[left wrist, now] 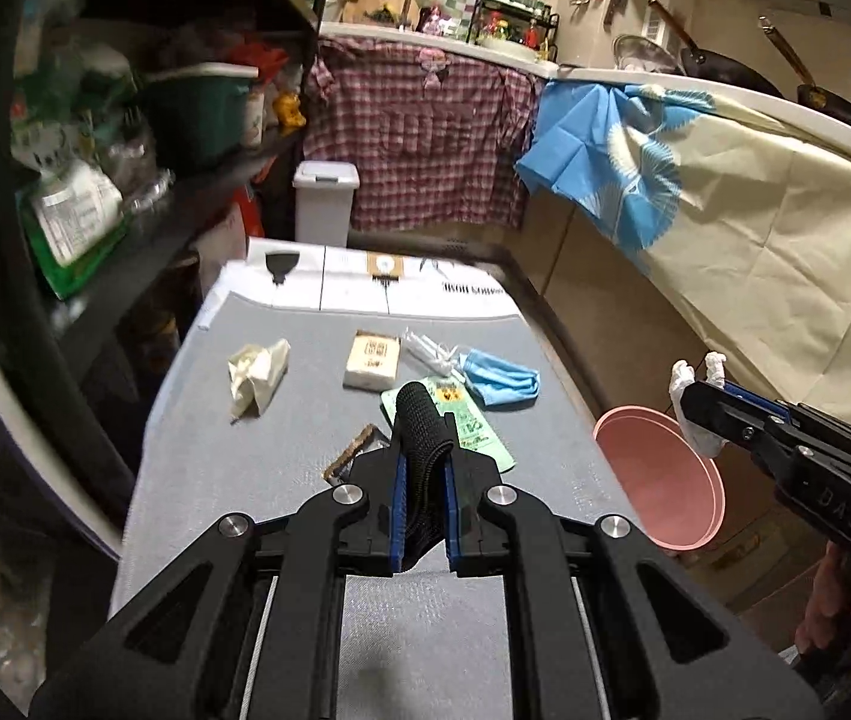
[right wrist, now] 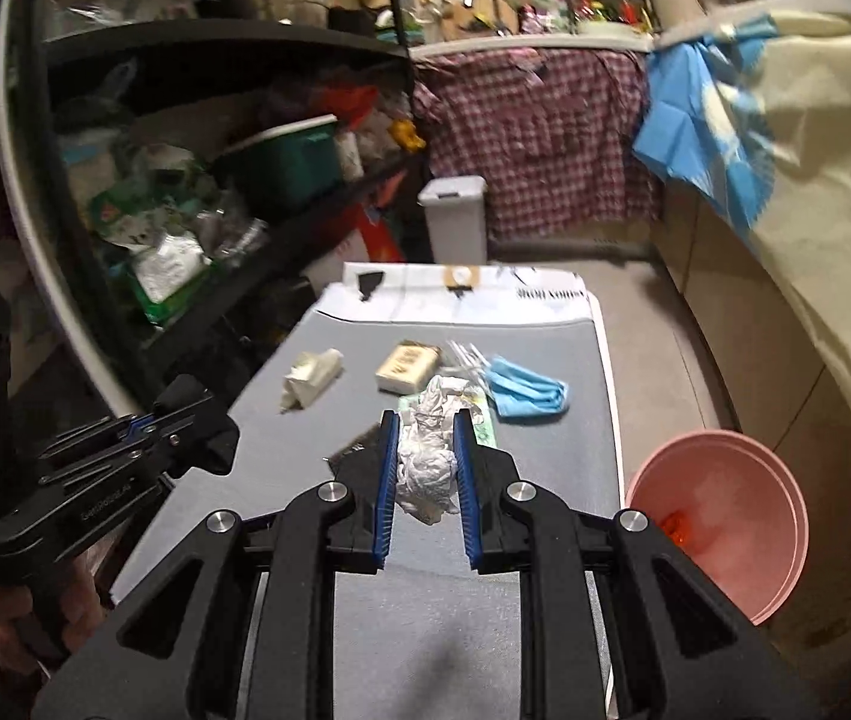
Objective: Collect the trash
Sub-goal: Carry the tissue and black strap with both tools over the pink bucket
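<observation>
I have both grippers loaded: my left gripper (left wrist: 425, 450) is clamped on a black ribbed strip of fabric (left wrist: 422, 420), and my right gripper (right wrist: 425, 456) has its fingers closed partway around a crumpled white wad of paper (right wrist: 425, 462). Neither piece is binned yet — the round pink plastic bucket (right wrist: 725, 516) stands on the floor just off the table's right edge, with something small and orange already in it, so I judge the job to be under way but far from finished. Left on the grey padded table (left wrist: 305, 438) are a crumpled cream tissue (left wrist: 257, 375) toward the left edge, a small beige packet (left wrist: 371, 360) mid-table, clear plastic wrappers (left wrist: 431, 351), a blue face mask (left wrist: 500, 384) near the right edge, a green printed wrapper (left wrist: 473, 426) and a brown scrap (left wrist: 356, 450). Around it is a cramped kitchen — cluttered black shelving (right wrist: 215, 180) to the left, a white lidded bin (left wrist: 325, 204) beyond the far edge, cloths draped over the counter.
</observation>
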